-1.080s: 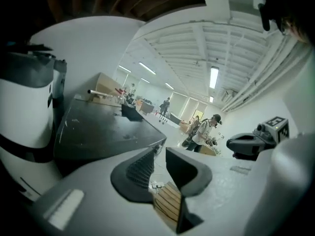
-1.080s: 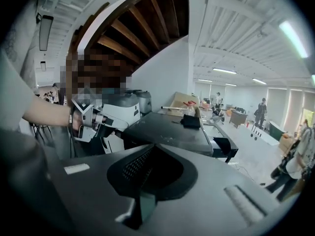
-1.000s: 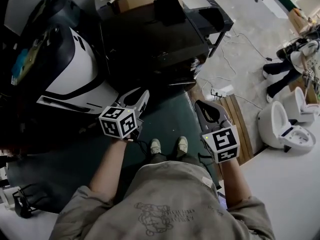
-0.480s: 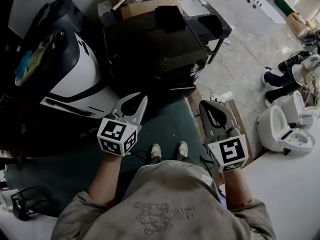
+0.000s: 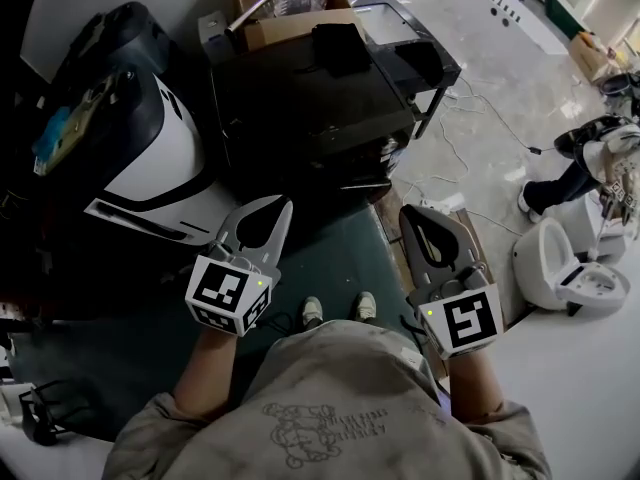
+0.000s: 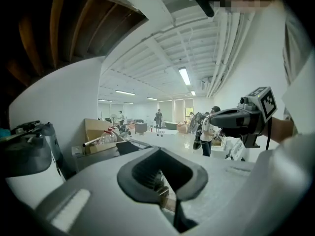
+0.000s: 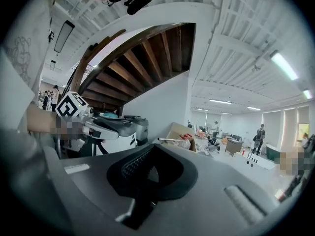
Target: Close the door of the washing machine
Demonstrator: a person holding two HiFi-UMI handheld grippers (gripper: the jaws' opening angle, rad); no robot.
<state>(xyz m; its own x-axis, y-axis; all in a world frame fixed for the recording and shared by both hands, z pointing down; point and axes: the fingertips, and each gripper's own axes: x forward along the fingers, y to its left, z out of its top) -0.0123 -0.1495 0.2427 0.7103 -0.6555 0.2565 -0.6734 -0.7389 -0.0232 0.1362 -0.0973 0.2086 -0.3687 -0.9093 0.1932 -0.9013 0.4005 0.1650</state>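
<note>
1. Two grippers are held out in front of the person, side by side and well apart, both above a green floor mat (image 5: 345,243).
2. The left gripper (image 5: 284,204) has its claw closed. Its own view shows the two jaws meeting at the tips, with nothing between them.
3. The right gripper (image 5: 405,212) is the same, with its jaws pressed together and nothing held.
4. Each gripper touches nothing but the hand that holds it.
5. The washing machine (image 5: 310,98), as best I can tell, is the dark boxy unit straight ahead, just past the far edge of the mat. Both claws point toward it but stay clear of it.
6. From above only its dark top and front edge show. I cannot tell whether it is closed.
7. A small black object (image 5: 338,46) lies on top of that unit.
8. A cardboard box (image 5: 285,23) sits just behind the unit.
9. A white and black rounded appliance (image 5: 165,153) stands to the left of the unit, near the left gripper.
10. The person's shoes (image 5: 312,313) stand on the mat between the two grippers.
11. To the right, past wooden boards, a white toilet (image 5: 560,263) sits on the pale floor. Loose cables (image 5: 470,108) trail across the floor nearby.
</note>
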